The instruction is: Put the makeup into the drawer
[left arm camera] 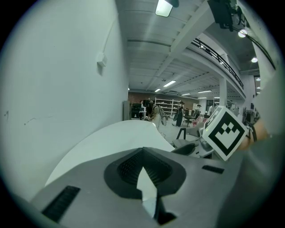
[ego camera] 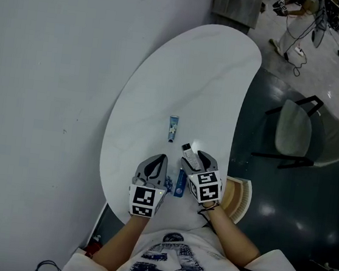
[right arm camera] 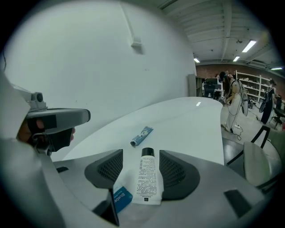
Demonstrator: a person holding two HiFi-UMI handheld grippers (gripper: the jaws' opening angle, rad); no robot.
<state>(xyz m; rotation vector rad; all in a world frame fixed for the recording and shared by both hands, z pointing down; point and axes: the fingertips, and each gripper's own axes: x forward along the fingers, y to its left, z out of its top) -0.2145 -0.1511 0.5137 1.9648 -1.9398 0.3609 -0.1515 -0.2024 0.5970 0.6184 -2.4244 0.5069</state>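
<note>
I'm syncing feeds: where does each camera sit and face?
Head view: on the head, facing steeply down at the white table; forearms, left gripper, right gripper.
Left gripper view: along its shut jaws, across the table; right gripper's marker cube.
Right gripper view: along its open jaws, white tube between; left gripper.
Shared: small blue tube, head and right gripper views.

Three makeup items on one white table [ego camera: 189,73]: one white tube [right arm camera: 147,178], one blue-and-white tube [ego camera: 173,128], one blue pack [right arm camera: 119,198]. Nearby, one chair [ego camera: 295,134].
</note>
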